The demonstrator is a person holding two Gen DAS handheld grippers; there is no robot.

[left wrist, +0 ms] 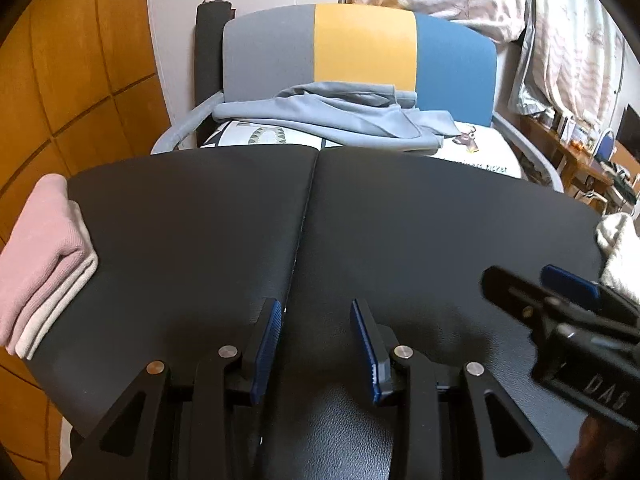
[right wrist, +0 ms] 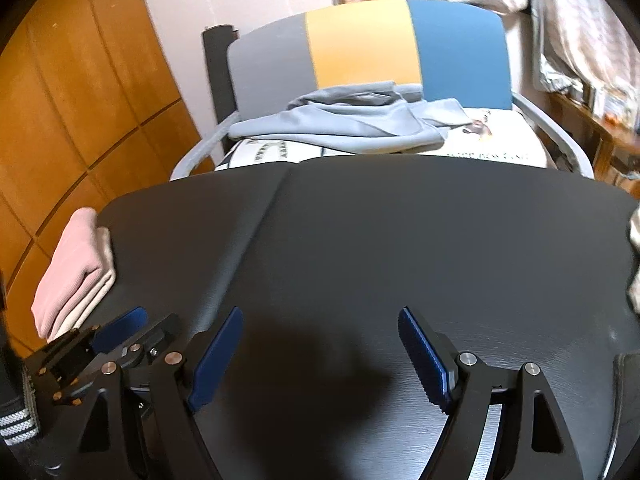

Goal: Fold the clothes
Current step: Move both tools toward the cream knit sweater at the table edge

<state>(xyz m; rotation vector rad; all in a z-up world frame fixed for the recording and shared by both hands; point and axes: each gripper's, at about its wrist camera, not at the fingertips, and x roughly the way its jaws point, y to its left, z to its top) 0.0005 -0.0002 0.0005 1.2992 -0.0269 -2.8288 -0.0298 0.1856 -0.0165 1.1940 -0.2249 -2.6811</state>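
A black table (left wrist: pixel 400 220) (right wrist: pixel 400 240) with a seam down its middle fills both views. My left gripper (left wrist: pixel 315 302) hovers open over the seam near the front, angled down, with nothing between its blue pads. My right gripper (right wrist: pixel 320 312) is open wide above bare table, also holding nothing; it shows at the right of the left wrist view (left wrist: pixel 532 276). A folded pink and cream stack (left wrist: pixel 44 264) (right wrist: pixel 76 272) lies on the table's left edge. A crumpled blue-grey garment (left wrist: pixel 332 116) (right wrist: pixel 344 124) lies on a chair beyond the table, on top of a white printed garment (left wrist: pixel 472 148) (right wrist: pixel 492 140).
The chair's back (left wrist: pixel 360 48) (right wrist: pixel 360 44) is striped grey, yellow and blue. A white fluffy cloth (left wrist: pixel 620 248) sits at the table's right edge. Orange wood panels (left wrist: pixel 80 80) stand on the left. Patterned bedding (left wrist: pixel 560 20) hangs at the upper right.
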